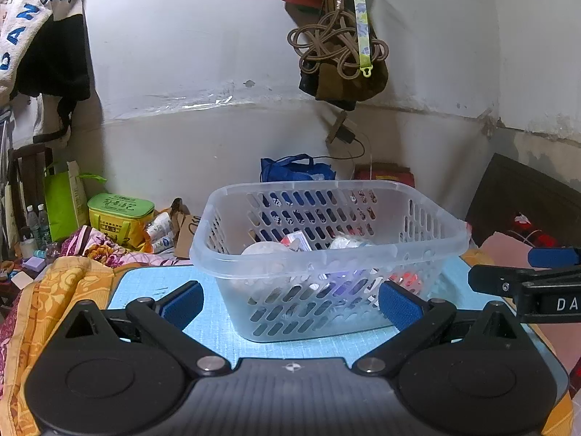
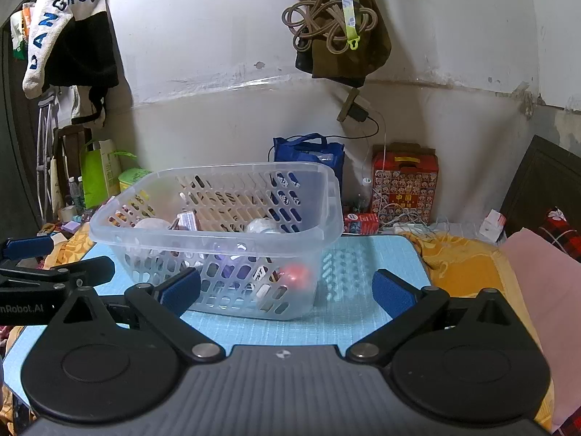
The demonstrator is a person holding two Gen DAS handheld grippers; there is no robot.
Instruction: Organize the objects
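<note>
Jaws of both grippers apart; right gripper [image 1: 523,276] reads "DA".

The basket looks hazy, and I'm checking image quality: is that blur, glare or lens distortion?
Left wrist view: the basket is sharp; its translucent wall veils the contents, and the wall ledge bows from fisheye. Right wrist view: the same veiling; the blue mat is evenly lit, without glare.

Basket on the mat

The basket [image 1: 326,254] sits on the mat [image 1: 163,283], holding small items; a tote bag [image 2: 308,156] stands behind.
</note>
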